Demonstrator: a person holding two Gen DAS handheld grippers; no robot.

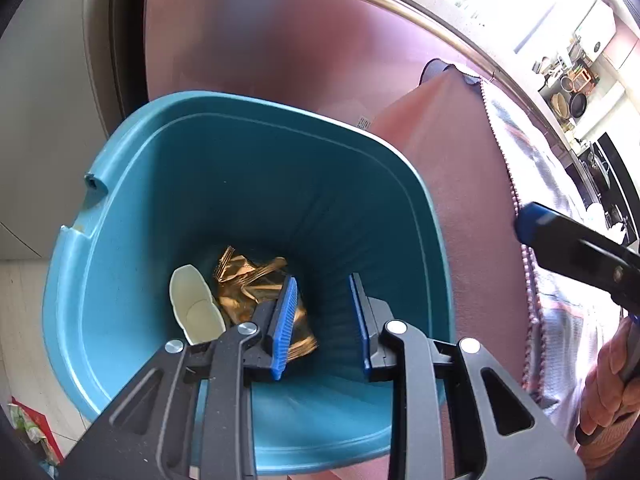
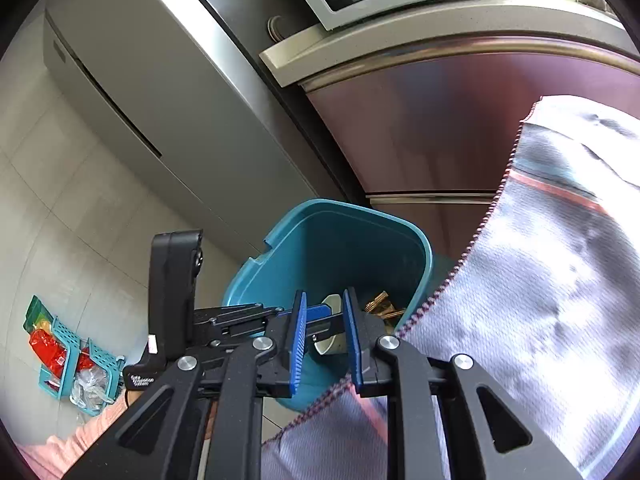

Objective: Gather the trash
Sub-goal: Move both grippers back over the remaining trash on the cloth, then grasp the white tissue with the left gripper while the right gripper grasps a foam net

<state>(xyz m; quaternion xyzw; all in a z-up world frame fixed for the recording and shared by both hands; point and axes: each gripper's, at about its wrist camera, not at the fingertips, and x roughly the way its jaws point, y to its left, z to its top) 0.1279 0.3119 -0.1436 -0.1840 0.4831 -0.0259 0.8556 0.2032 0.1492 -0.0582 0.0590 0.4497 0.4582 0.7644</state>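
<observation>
Kitchen floor by the fridge (image 2: 168,92): teal bin (image 1: 132,208) holds gold wrapper (image 1: 248,280) and white cup (image 1: 196,308), directly below left gripper (image 1: 324,324), jaws apart, empty. Right gripper (image 2: 324,340) also apart, farther back, beside cloth (image 2: 540,280).

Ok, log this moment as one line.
left gripper: open, empty, over blue bin | right gripper: open, empty | bin holds: gold wrapper, white cup

I see one teal bin (image 1: 224,160) at centre frame, holding one white cup (image 1: 194,308) and one gold wrapper (image 1: 248,280).
</observation>
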